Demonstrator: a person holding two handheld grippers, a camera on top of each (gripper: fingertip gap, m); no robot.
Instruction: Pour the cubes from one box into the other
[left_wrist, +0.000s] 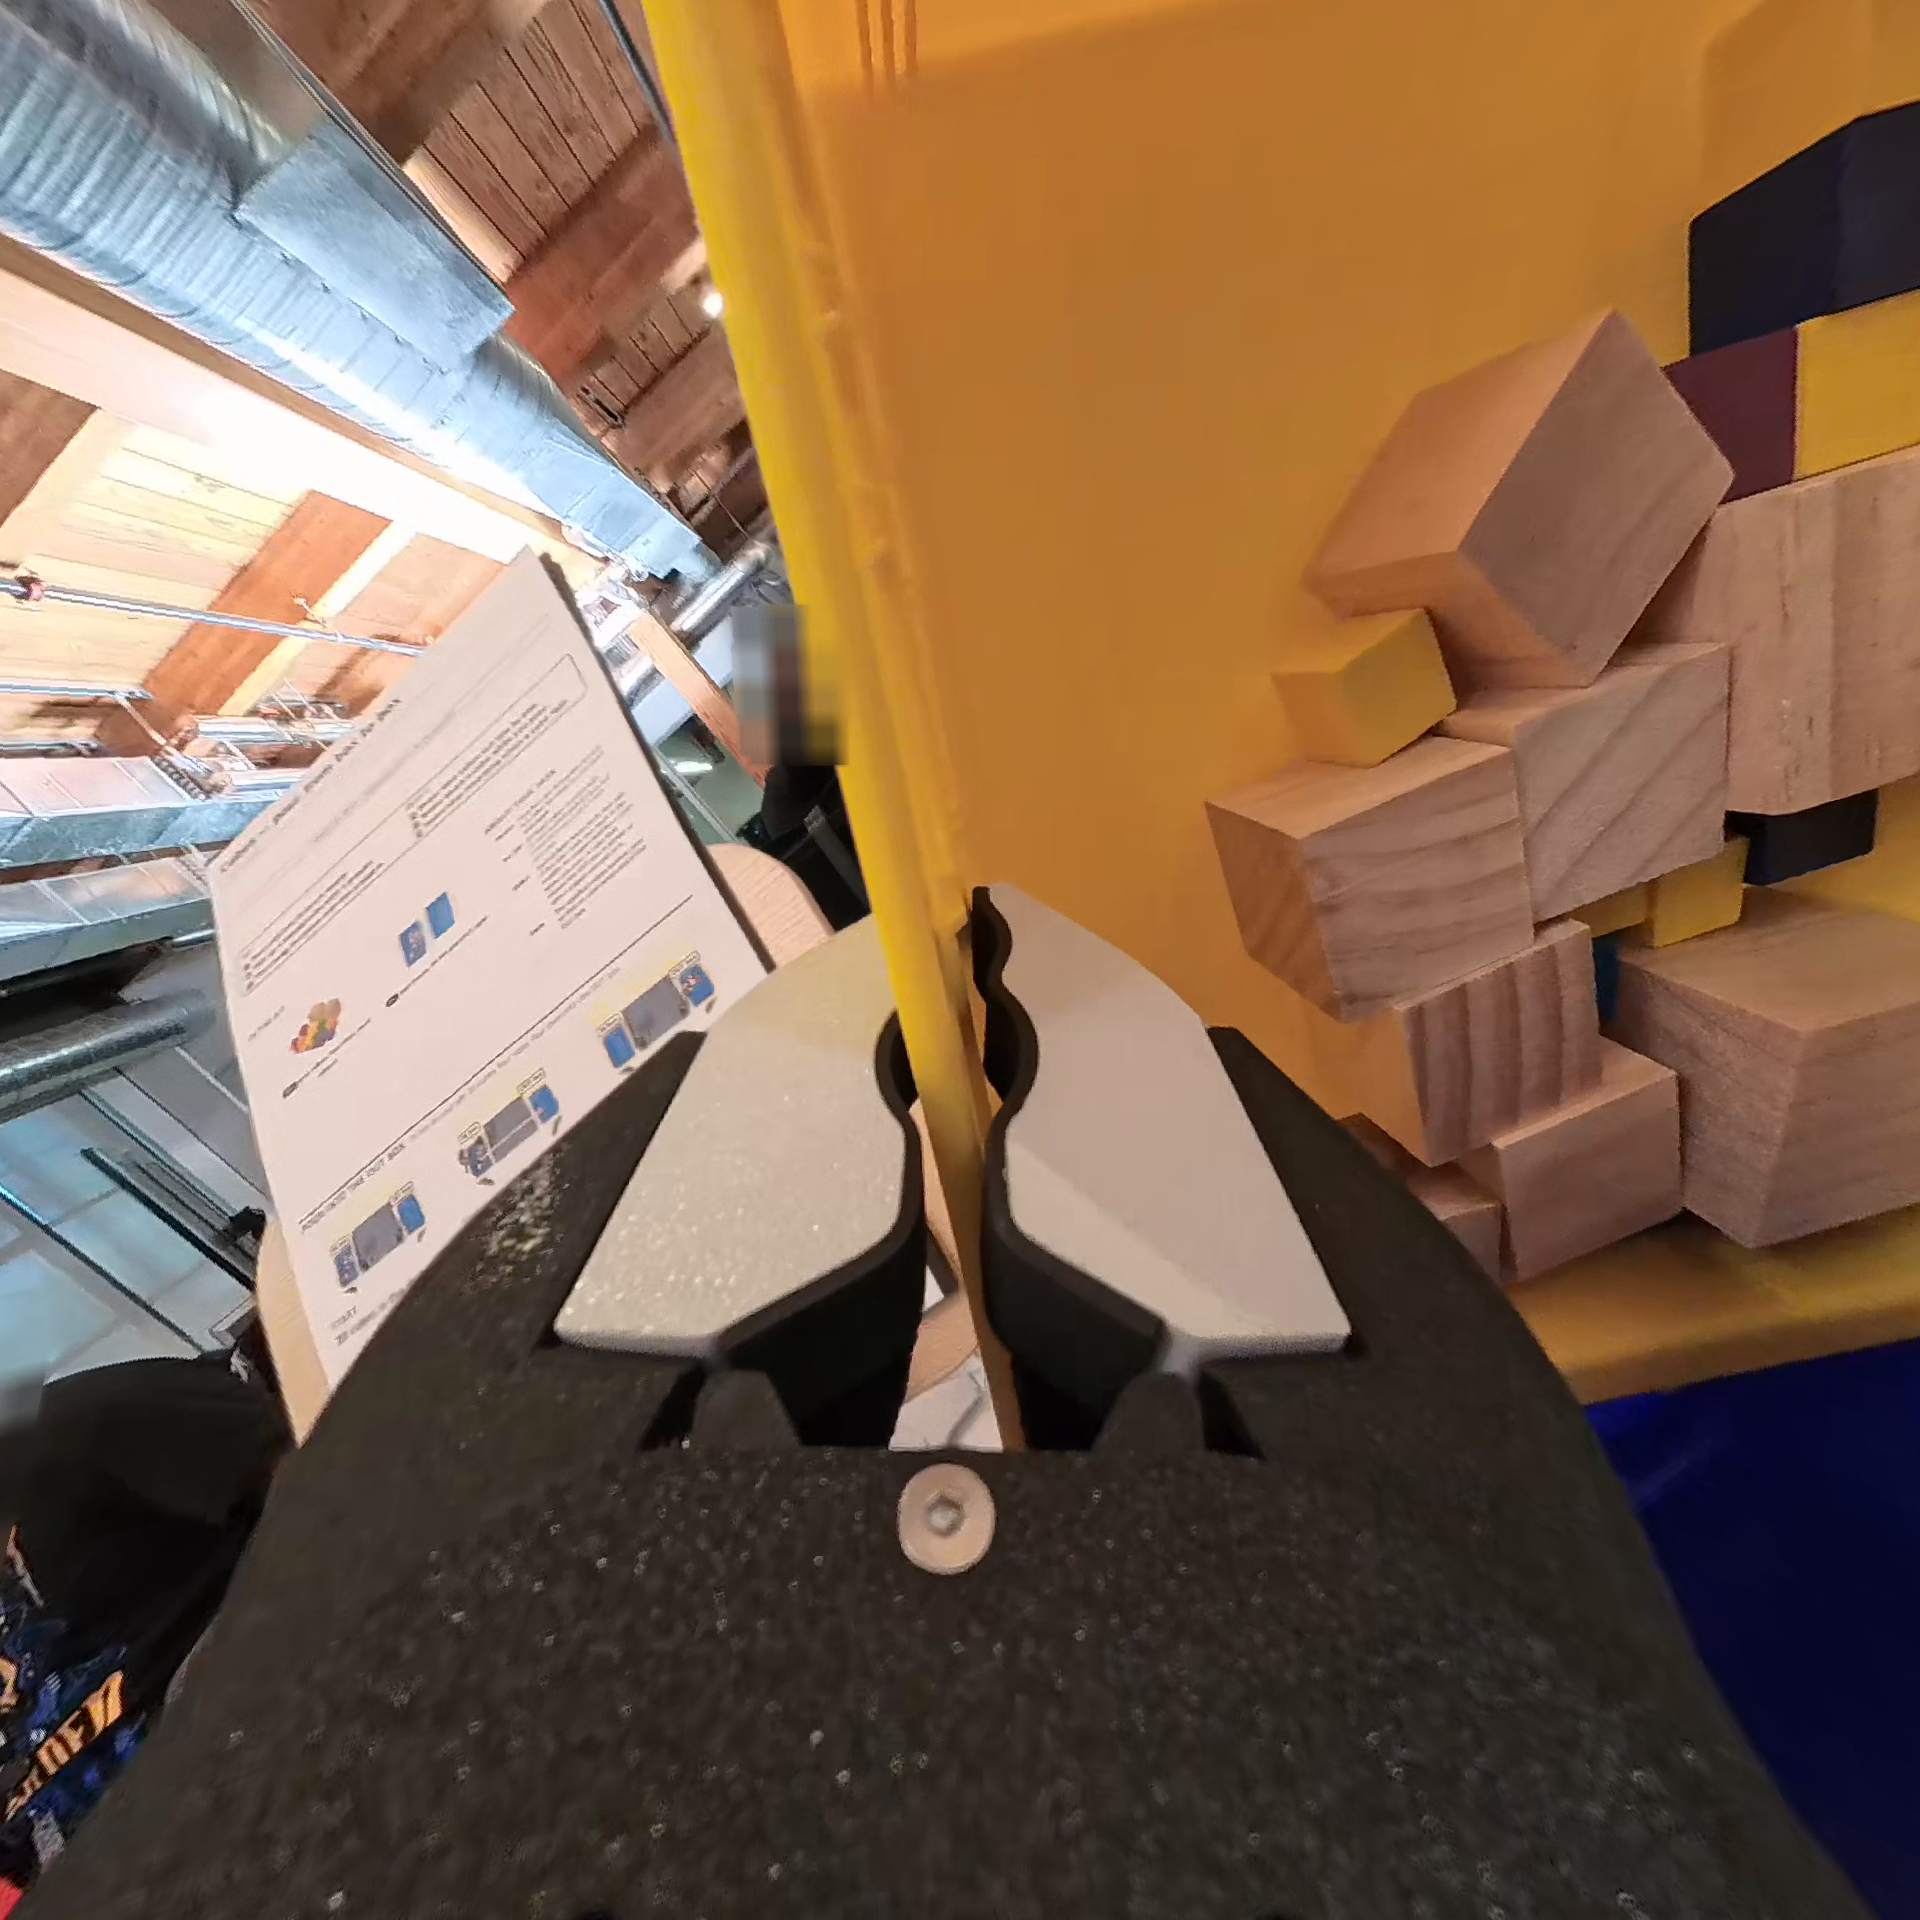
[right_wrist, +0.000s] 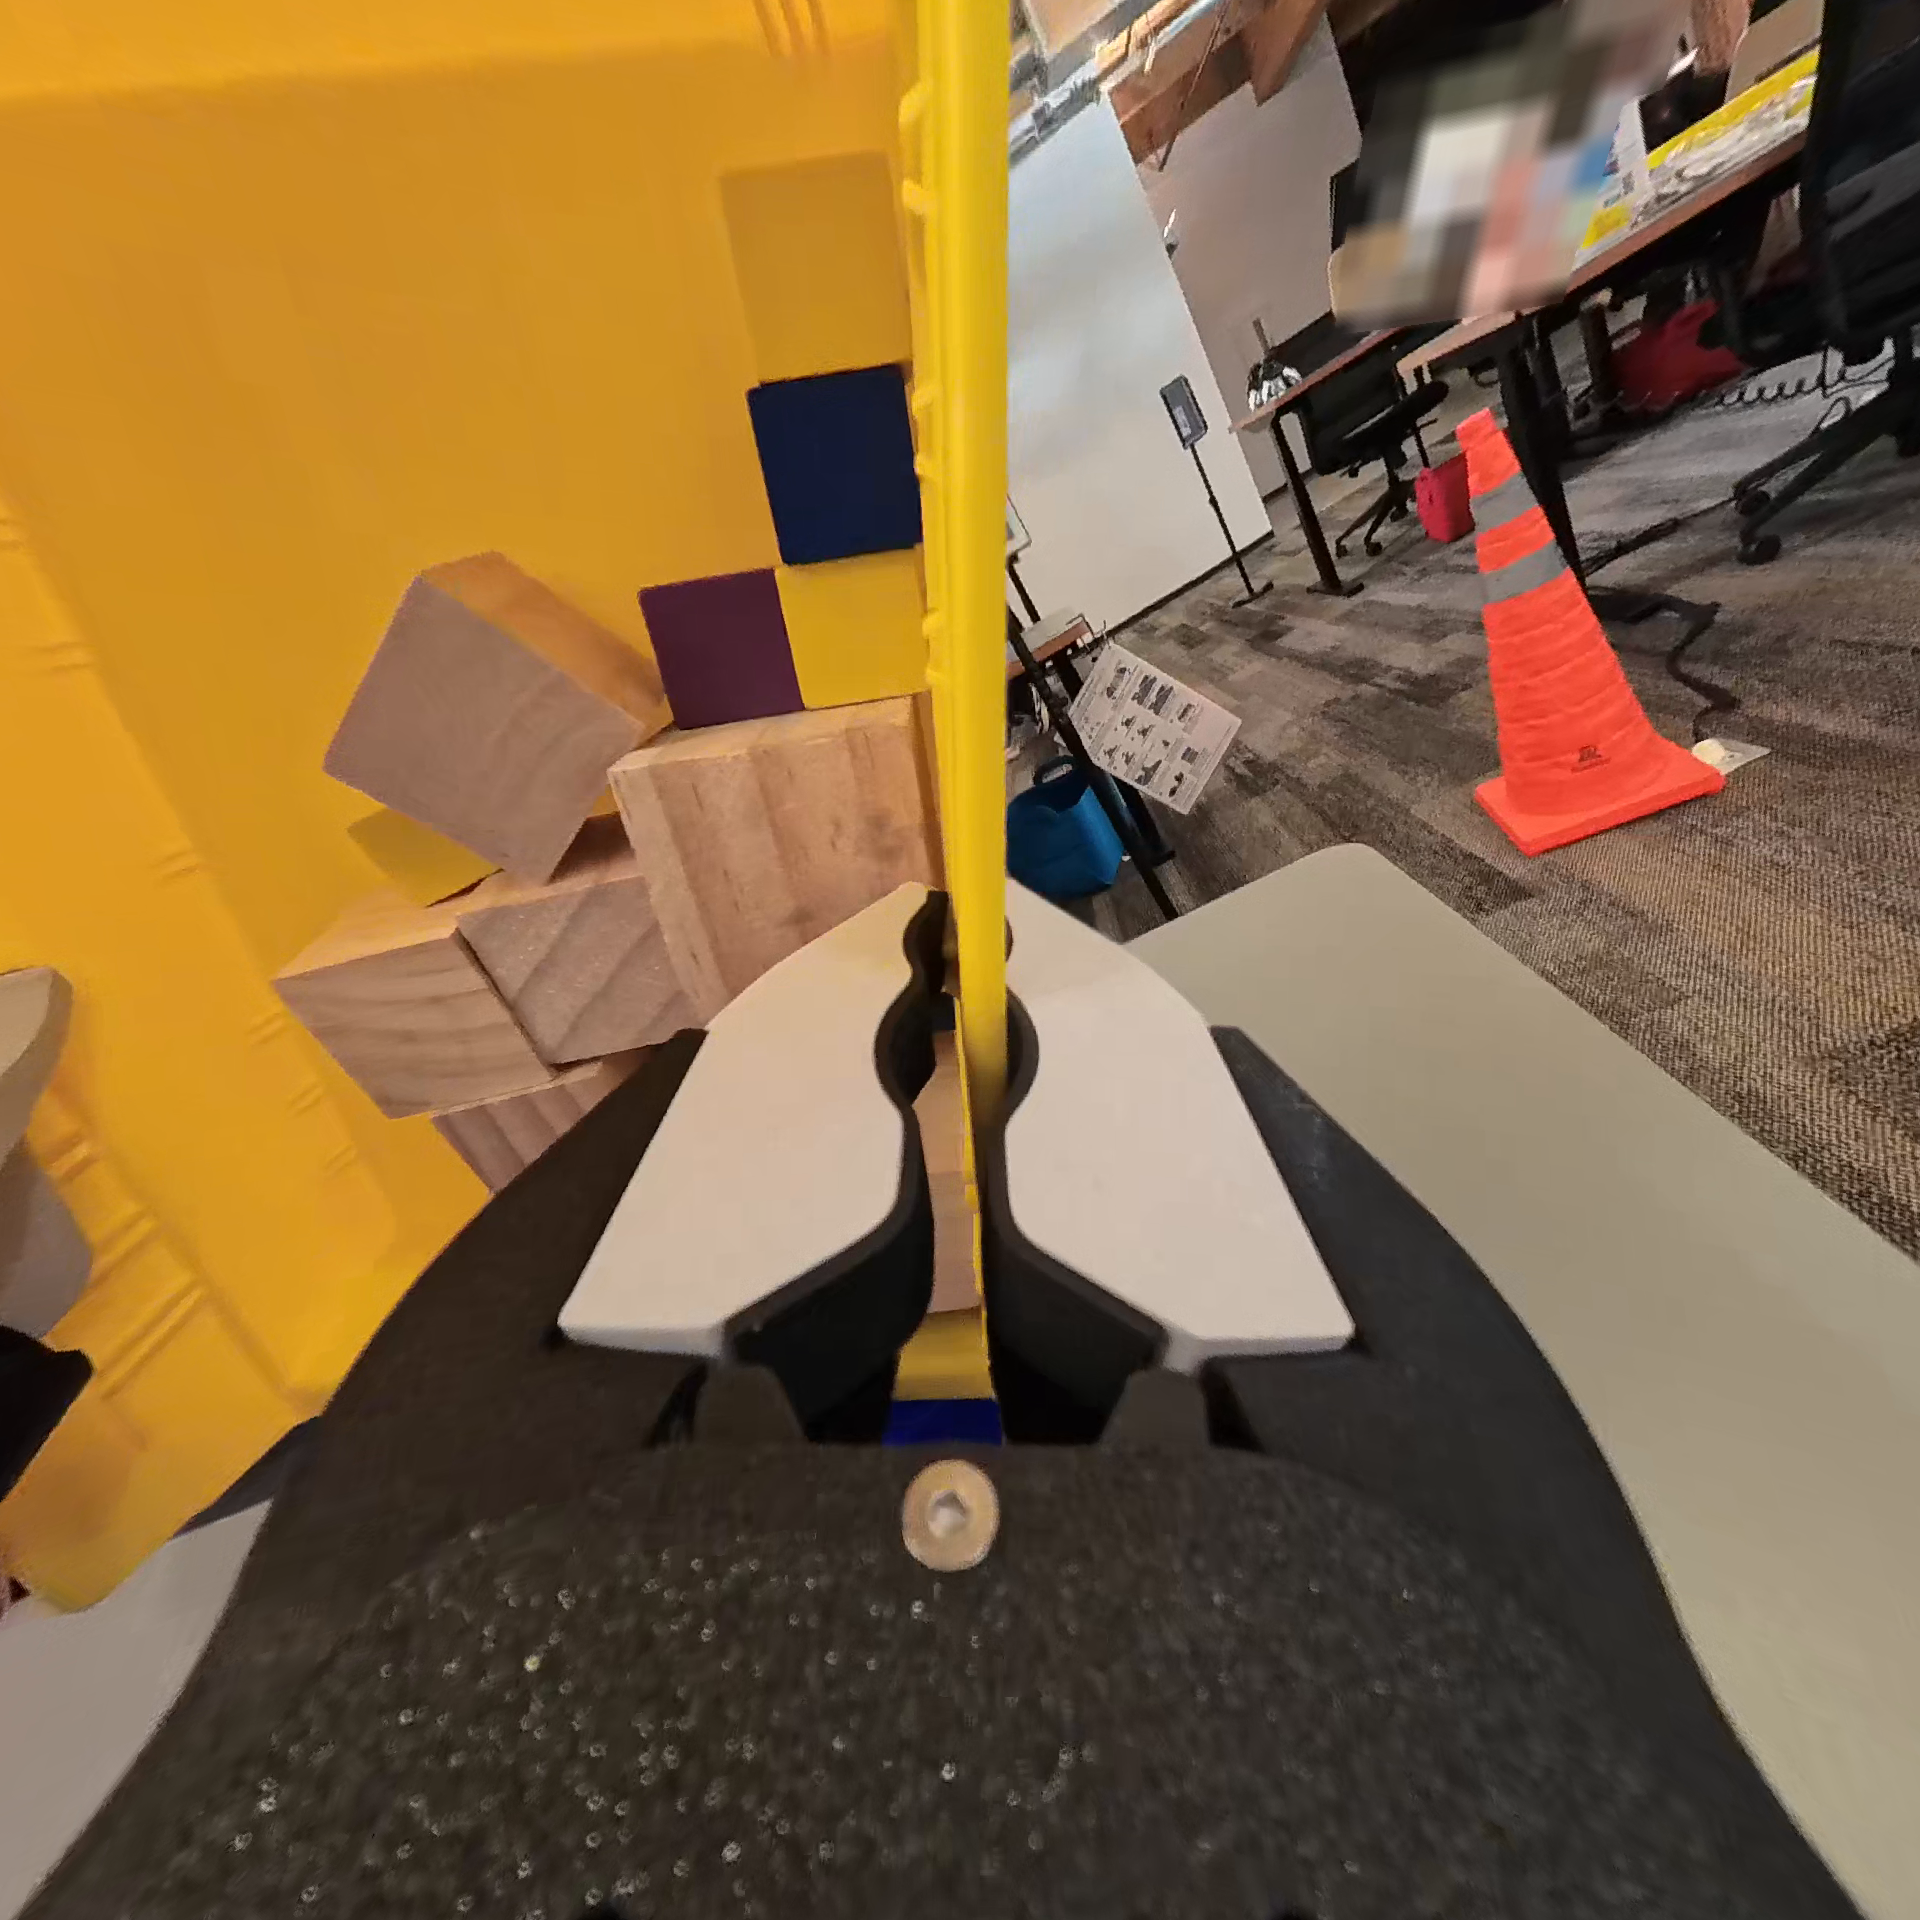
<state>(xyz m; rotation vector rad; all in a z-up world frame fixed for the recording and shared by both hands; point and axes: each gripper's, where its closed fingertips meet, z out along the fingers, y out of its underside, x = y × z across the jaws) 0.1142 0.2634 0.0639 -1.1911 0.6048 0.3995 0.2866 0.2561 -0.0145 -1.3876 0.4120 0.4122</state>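
Cubes (left_wrist: 1538, 790) are seen piled inside the yellow box (left_wrist: 1091, 416), which is held tilted between the two grippers. The left gripper (left_wrist: 951, 1039) is pressed together on one thin side wall of the yellow box, with the wall edge running up between its fingers. The right gripper (right_wrist: 961, 1039) is likewise pinched on the opposite side wall (right_wrist: 971, 520). Most of the cubes are of plain wood; a few smaller ones are painted yellow, dark blue (right_wrist: 831, 462) and purple (right_wrist: 717, 649). In the right wrist view the painted cubes are stacked against the gripped wall, above a large wooden cube (right_wrist: 769, 831). In the left wrist view a blue box (left_wrist: 1766, 1558) is visible just beneath the lower rim of the yellow box. A printed instruction sheet (left_wrist: 457, 862) stands propped to the left of the left gripper. In the right wrist view a pale grey counter (right_wrist: 1507, 1143) extends on the right, and an orange traffic cone (right_wrist: 1548, 665) stands on the carpeted floor (right_wrist: 1351, 727) beyond it.
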